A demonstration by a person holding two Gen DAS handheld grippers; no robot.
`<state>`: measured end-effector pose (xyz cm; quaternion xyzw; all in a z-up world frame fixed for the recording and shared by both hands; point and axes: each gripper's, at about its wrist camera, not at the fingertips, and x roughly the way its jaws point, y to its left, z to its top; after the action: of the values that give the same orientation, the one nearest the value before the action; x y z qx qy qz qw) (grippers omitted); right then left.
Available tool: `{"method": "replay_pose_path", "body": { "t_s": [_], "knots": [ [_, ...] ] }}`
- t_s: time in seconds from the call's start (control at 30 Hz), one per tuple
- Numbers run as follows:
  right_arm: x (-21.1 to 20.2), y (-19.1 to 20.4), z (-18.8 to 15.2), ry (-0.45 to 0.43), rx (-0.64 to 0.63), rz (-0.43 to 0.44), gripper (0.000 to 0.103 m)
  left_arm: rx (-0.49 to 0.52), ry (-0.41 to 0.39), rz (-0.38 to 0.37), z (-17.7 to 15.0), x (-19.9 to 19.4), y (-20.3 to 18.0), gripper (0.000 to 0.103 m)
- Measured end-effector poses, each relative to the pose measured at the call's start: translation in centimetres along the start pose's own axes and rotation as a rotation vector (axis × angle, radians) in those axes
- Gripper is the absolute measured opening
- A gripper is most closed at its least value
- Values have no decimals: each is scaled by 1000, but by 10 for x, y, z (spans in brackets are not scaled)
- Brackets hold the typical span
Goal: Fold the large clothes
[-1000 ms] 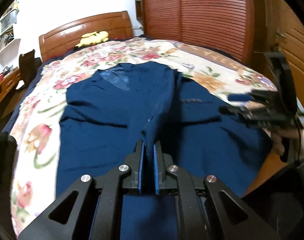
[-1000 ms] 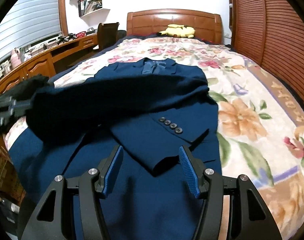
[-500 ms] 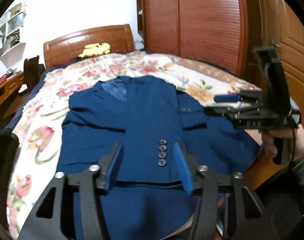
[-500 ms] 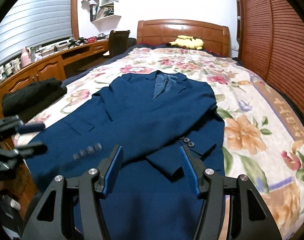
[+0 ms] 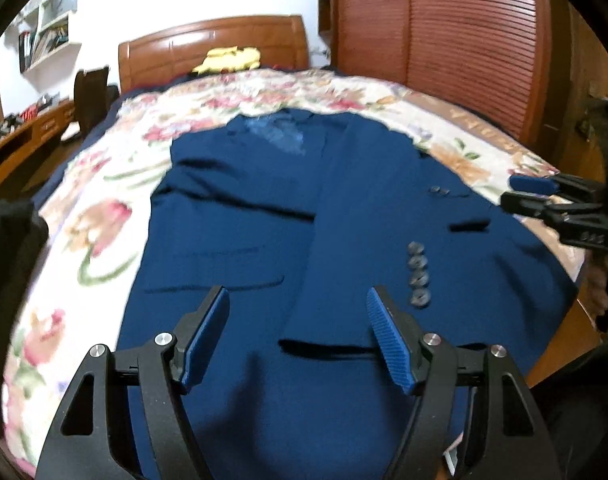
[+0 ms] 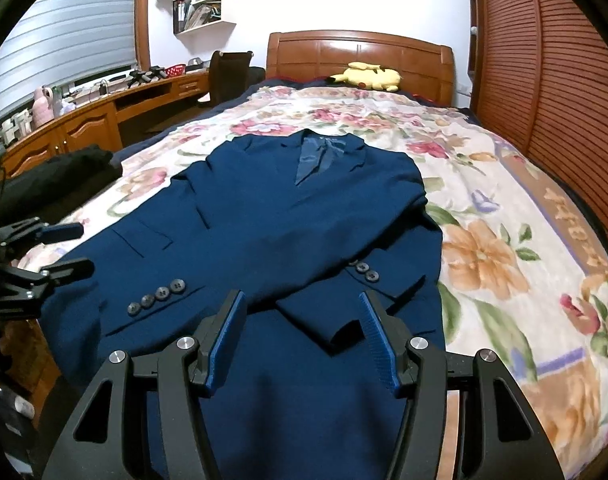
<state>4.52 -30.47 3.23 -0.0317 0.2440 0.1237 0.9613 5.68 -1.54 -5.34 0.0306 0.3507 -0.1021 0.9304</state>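
A navy suit jacket (image 5: 239,216) (image 6: 287,220) lies front up on the bed, collar toward the headboard. Both sleeves are folded across its front. One cuff with several buttons (image 5: 418,276) (image 6: 159,292) rests near the hem, and the other cuff (image 6: 366,272) lies further right. My left gripper (image 5: 296,294) (image 6: 79,249) hovers over the lower front with its jaws opening and nothing between the pads. My right gripper (image 6: 301,298) (image 5: 508,191) stands open above the hem near the right cuff, holding nothing.
A floral bedspread (image 6: 484,208) covers the bed below a wooden headboard (image 6: 360,56), where a yellow plush toy (image 6: 368,76) lies. A slatted wardrobe (image 6: 552,80) runs along the right. A desk (image 6: 83,120), a chair (image 6: 227,76) and a black garment (image 6: 55,180) are on the left.
My left gripper, which was shut on the raised sleeve, has let it go and opened wide. The sleeve now lies flat across the jacket front. The right gripper has kept still.
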Motion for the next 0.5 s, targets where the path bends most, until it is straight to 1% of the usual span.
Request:
{"method": "replay_pose_path", "body": {
  "t_s": [0.2, 0.37, 0.5],
  "knots": [
    [1, 0, 0, 4, -14, -4, 60, -28, 51, -3, -10, 15, 1, 72],
    [0, 1, -2, 1, -21, -5, 60, -15, 49, 9, -13, 17, -5, 72],
    [0, 0, -5, 9, -27, -9, 60, -28, 49, 5, -16, 17, -6, 72]
  ]
}}
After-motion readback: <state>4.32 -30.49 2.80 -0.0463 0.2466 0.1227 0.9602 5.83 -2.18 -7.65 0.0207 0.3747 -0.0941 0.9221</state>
